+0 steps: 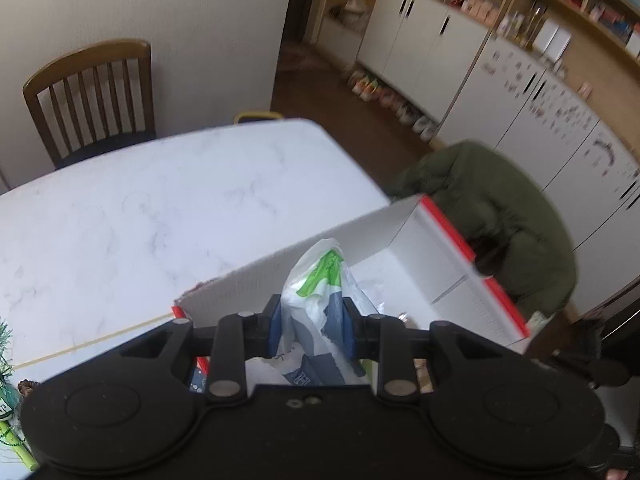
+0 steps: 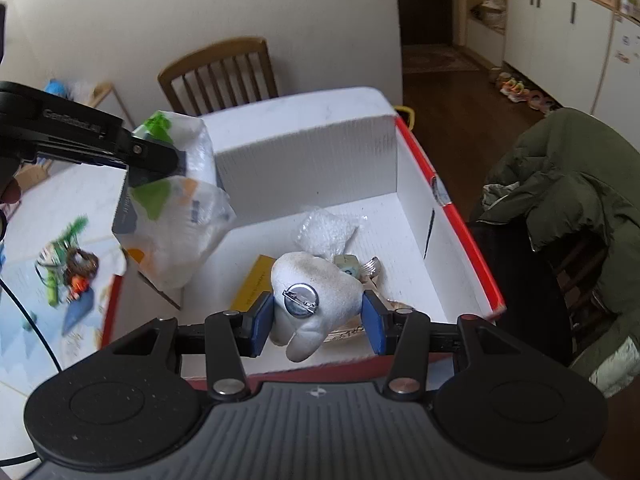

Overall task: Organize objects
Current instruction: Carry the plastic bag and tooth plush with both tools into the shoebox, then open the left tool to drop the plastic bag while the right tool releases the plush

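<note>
Over the white box (image 2: 312, 160) with red rim, the left gripper (image 2: 160, 160), lettering too blurred to read, pinches a plastic bag (image 2: 180, 236) at 10 o'clock; the right gripper (image 2: 318, 322), half open, clasps a tooth-shaped plush toy (image 2: 316, 280) bearing a round pin badge (image 2: 300, 299).

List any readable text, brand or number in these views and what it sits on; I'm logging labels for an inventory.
"GenRobot.AI", a little blurred: embossed on the left gripper body.
Print on the plastic bag held by the left gripper: blurred, unreadable.
Line of print along the yellow box edge inside the white box: too small to read.
Items on the far shelves: blurred, unreadable.
</note>
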A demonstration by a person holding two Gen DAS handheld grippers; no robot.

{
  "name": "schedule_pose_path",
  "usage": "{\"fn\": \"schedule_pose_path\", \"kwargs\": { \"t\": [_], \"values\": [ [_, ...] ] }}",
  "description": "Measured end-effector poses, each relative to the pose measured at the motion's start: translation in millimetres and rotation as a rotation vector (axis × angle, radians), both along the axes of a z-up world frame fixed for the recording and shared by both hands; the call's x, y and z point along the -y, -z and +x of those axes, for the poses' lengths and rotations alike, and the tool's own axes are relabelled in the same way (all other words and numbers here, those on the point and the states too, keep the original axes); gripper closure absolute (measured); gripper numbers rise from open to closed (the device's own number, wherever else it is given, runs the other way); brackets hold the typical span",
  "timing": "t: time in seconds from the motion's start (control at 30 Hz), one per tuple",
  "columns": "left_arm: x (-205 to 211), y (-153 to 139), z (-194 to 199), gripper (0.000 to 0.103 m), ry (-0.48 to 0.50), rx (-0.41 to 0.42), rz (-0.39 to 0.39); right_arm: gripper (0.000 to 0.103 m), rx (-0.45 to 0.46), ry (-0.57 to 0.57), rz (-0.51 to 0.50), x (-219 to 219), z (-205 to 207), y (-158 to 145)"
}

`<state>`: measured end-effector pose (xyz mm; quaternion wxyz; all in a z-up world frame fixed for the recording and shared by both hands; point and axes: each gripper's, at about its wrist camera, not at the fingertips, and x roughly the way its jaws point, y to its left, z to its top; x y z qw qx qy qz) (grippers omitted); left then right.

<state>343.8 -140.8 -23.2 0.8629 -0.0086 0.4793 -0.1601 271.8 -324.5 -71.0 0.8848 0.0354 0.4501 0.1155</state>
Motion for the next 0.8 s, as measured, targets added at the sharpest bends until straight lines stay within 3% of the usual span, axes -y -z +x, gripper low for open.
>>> {"fn": "schedule_pose_path", "kwargs": {
  "t": [0.3,0.5,0.8],
  "values": [
    [30,34,11,0.075,0.038,-0.048,0.212,0.057,-0.056,-0.104,-0.024,-15,34,35],
    [39,55,11,0.075,0.037,-0.098,0.253,0.057,-0.067,-0.158,-0.037,-23,43,44],
    [44,74,17,0.074,0.03,-0.143,0.245,0.056,-0.077,-0.169,-0.038,-26,46,44]
  ]
}}
